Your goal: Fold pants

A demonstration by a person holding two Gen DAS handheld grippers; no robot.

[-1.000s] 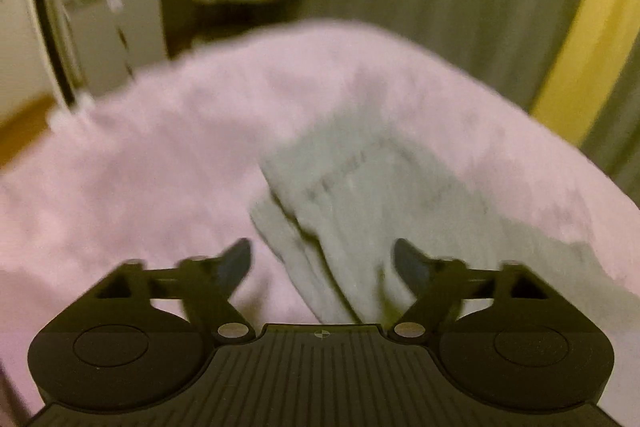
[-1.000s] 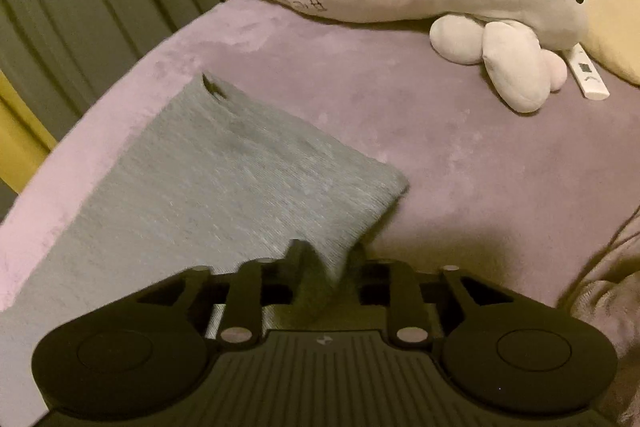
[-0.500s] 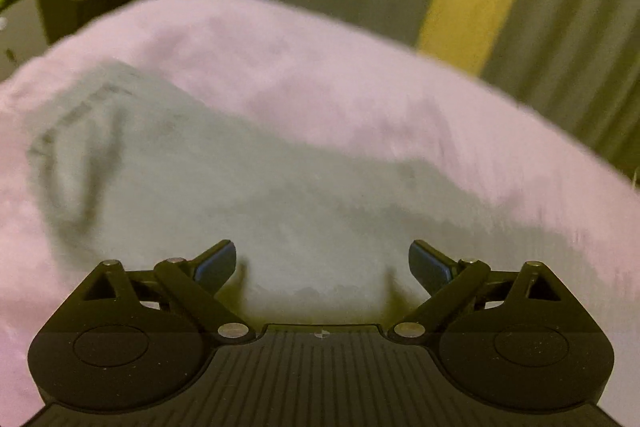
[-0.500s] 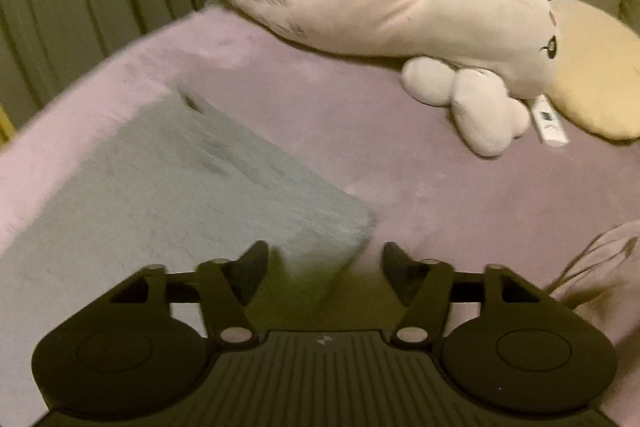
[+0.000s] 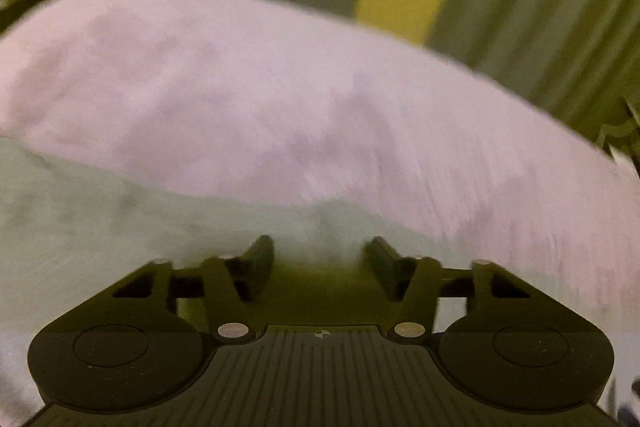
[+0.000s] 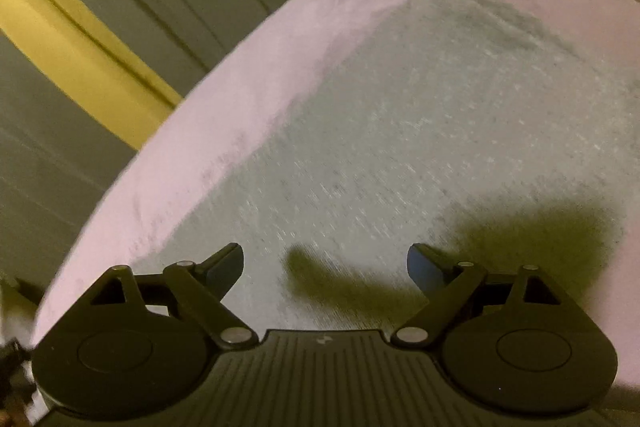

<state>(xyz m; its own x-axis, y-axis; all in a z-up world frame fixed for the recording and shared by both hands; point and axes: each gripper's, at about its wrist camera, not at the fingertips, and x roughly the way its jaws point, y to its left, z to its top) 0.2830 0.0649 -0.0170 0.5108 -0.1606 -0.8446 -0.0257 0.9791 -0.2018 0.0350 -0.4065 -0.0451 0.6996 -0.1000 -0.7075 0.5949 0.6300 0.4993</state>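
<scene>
The left gripper (image 5: 322, 253) points down at the grey pants (image 5: 100, 227), its jaws closing with a blurred hump of the cloth's edge between the 2 fingers, though whether the pads press it I cannot tell. The right gripper (image 6: 325, 263) hangs over the pants (image 6: 420, 131), jaws opening wide and gripping nothing; the pants lie flat on the pink blanket (image 6: 248, 99), spreading ahead of it.
</scene>
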